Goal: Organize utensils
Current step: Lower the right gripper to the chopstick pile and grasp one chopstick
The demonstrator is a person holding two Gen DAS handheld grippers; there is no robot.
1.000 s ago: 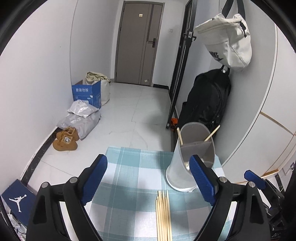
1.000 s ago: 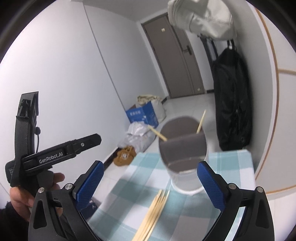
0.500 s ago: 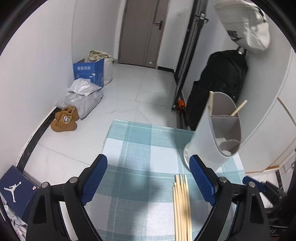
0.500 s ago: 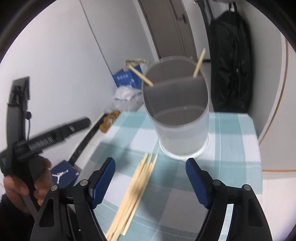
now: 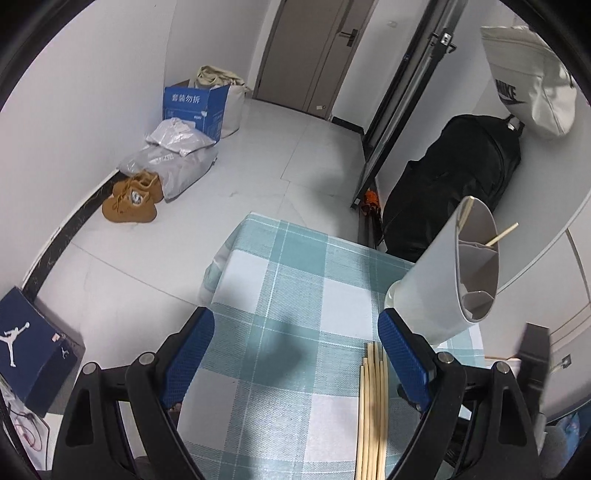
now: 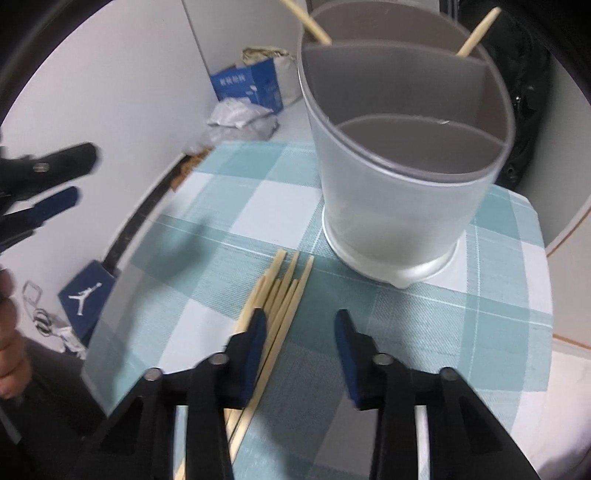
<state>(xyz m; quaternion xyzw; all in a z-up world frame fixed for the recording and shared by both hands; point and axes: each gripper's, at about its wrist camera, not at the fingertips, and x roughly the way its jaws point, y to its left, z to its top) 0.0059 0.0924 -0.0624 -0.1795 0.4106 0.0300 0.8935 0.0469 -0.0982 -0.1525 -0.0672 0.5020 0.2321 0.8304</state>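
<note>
Chopsticks [image 6: 275, 295] are plain pale wood, thin and straight with squared ends, lying in a loose bundle flat on the desk [image 6: 491, 325]. In the right wrist view they fan out a little at the far tips and run toward 1 o'clock, stopping just short of the holder's base. In the left wrist view the same bundle [image 5: 372, 402] sits at about 5 o'clock, running straight up the frame.

The holder [image 6: 402, 177] is a frosted translucent plastic cup, round, wider at the rim than the base, with grey dividers splitting the inside into compartments. Two sticks [image 6: 476, 33] already lean in the back compartment, poking out over the rim. It stands upright on the desk at 12 to 1 o'clock from the right tongs; from the left view the holder [image 5: 439, 280] is at 3 o'clock.

The desk has a woven cloth in teal and white checks, a bit textured.

Right tongs [image 6: 300, 332]: black arms, blue ribbed pads, partly apart with nothing between them. The left pad sits over the bundle's edge; can't tell if it's touching.

Left tongs [image 5: 295, 354]: spread wide, holding nothing, over the cloth with the chopsticks just inside the right pad.
</note>
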